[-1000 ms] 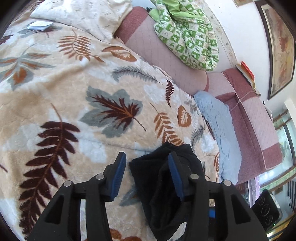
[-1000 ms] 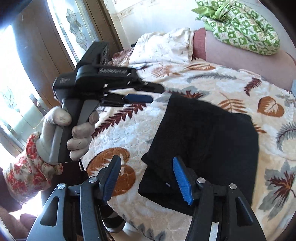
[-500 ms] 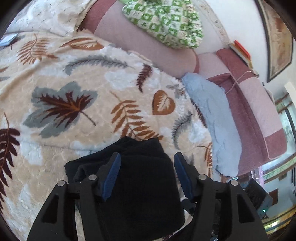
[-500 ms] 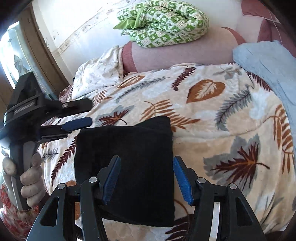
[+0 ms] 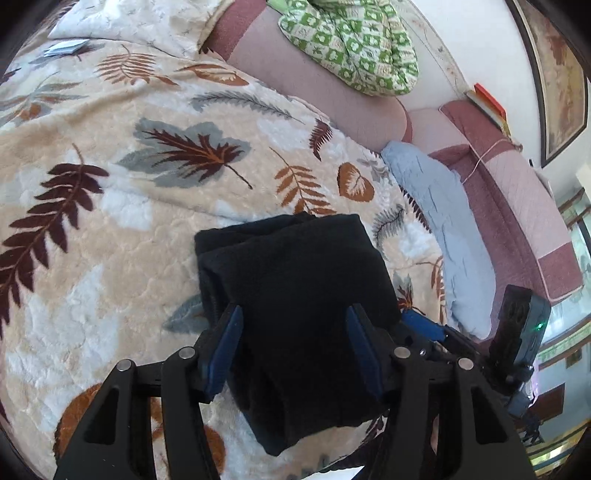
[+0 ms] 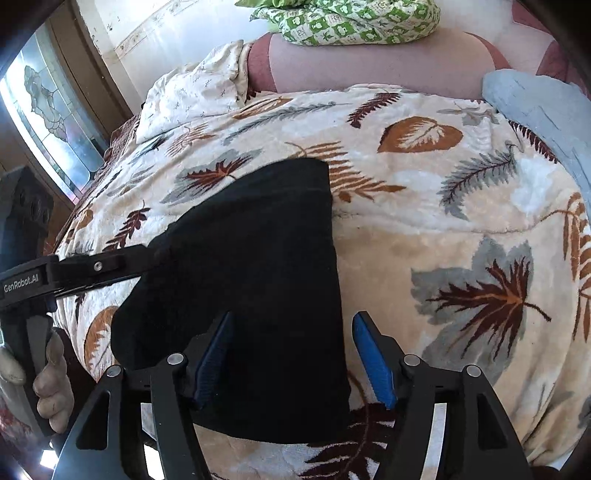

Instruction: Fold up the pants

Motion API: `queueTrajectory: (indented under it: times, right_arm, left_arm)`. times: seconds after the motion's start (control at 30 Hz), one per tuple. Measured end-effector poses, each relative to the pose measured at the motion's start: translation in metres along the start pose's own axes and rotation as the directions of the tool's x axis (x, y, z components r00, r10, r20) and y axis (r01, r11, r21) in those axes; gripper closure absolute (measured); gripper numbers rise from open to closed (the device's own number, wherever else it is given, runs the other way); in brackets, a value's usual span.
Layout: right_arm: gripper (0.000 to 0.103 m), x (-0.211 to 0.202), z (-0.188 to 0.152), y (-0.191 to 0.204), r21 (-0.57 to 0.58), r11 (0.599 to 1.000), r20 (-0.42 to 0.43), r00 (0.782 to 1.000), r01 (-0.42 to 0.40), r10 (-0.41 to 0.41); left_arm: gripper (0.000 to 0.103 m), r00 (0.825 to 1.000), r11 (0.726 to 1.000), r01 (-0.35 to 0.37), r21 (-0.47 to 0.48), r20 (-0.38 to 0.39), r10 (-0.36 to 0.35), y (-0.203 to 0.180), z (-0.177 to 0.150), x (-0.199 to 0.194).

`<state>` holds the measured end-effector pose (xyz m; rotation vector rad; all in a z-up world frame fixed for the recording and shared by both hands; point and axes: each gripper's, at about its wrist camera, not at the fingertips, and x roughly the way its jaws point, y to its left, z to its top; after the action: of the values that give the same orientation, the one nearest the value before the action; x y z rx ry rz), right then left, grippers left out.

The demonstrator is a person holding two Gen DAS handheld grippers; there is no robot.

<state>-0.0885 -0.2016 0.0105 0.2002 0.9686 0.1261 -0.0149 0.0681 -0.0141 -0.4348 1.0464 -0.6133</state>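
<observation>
The black pants [image 5: 295, 280] lie folded into a thick rectangular bundle on the leaf-patterned blanket [image 5: 110, 221]. My left gripper [image 5: 295, 347] is open just above the bundle's near end, jaws apart on either side of it. In the right wrist view the same pants [image 6: 258, 277] lie under my right gripper [image 6: 295, 350], which is open above the bundle's near right edge. The left gripper [image 6: 122, 262] comes in from the left and touches the bundle's left edge. The right gripper's blue fingertip [image 5: 421, 325] shows beside the bundle's right side.
A pink padded headboard [image 5: 314, 88] runs along the far side with a green-and-white quilt [image 5: 354, 48] on top. A light blue pillow [image 5: 443, 229] lies to the right, a cream pillow [image 5: 140, 22] at the far left. A window [image 6: 55, 118] is at the left.
Both grippers have come closer over the pants, one at each side of the bundle. The bundle now lies compact and squared. Both stayed open.
</observation>
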Motion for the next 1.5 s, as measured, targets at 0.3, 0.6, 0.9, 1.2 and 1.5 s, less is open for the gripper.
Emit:
queueTrajectory:
  times: [0.3, 0.6, 0.9, 1.2, 1.5]
  right_arm:
    - [0.031, 0.011, 0.065, 0.045, 0.015, 0.984, 0.006, 0.984, -0.176, 0.176]
    - [0.031, 0.022, 0.063, 0.041, -0.018, 0.991, -0.002, 0.991, -0.132, 0.132]
    - [0.03, 0.023, 0.044, -0.041, 0.193, 0.965, -0.01, 0.983, -0.178, 0.183]
    - [0.027, 0.039, 0.029, -0.056, 0.254, 0.934, -0.007, 0.965, -0.252, 0.262]
    - [0.023, 0.049, 0.024, -0.061, 0.272, 0.916, -0.002, 0.951, -0.296, 0.308]
  left_arm:
    - [0.046, 0.994, 0.996, -0.066, -0.063, -0.093, 0.06, 0.016, -0.019, 0.021]
    - [0.032, 0.988, 0.973, 0.145, -0.18, -0.03, -0.153, 0.038, -0.019, 0.006]
    - [0.016, 0.987, 0.958, 0.142, -0.25, -0.032, -0.155, 0.036, -0.007, 0.032]
    - [0.016, 0.999, 0.979, 0.028, -0.203, -0.009, -0.031, 0.033, -0.008, 0.018]
    - [0.0, 0.998, 0.991, -0.045, -0.124, -0.051, 0.039, 0.02, -0.011, 0.044]
